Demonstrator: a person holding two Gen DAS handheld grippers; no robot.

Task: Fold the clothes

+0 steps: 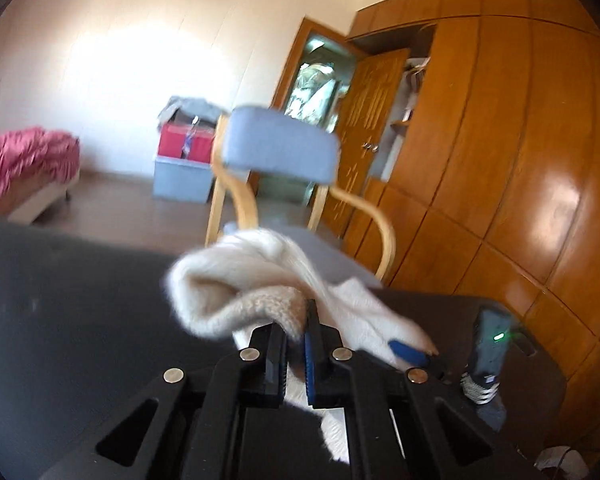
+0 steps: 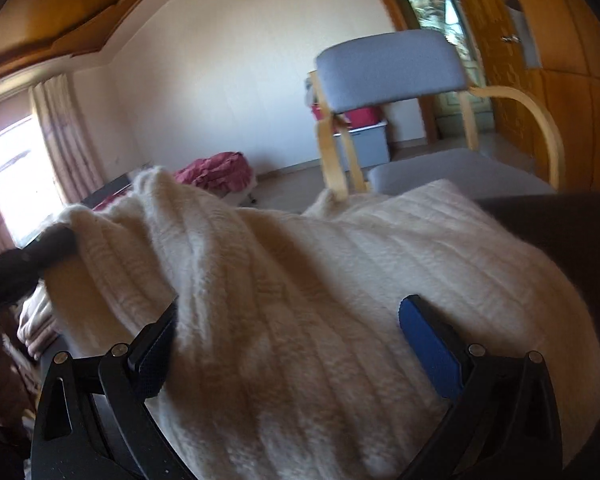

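From the left wrist, the left gripper (image 1: 296, 328) is pinched tight on a bunched edge of the cream sweater (image 1: 236, 280), and the knit lifts in a loose roll above the dark table (image 1: 60, 280). The rest of the sweater trails down to the right across the tabletop. The blue tip of the right gripper (image 1: 408, 350) shows at the far lower corner of the cloth, and a small black device (image 1: 490, 348) with a green light stands at the table's right edge. A grey chair (image 1: 280, 148) stands behind the table.

From the right wrist, the right gripper (image 2: 288, 340) stands wide, its two fingers on either side of the sweater (image 2: 320, 280) with nothing pinched between them. The knit lies thick and ridged over the table (image 2: 560, 224), and the left gripper (image 2: 56, 242) holds up the far left edge as a dark shape.

The step in hand looks like taking hold of one side to fold it over. To do it well, the right gripper should probably close on the near edge, gathering both layers, before the raised edge is carried further. Both edges should then travel level and together, so the soft knit folds in a straight line rather than bunching, and stays away from the device.
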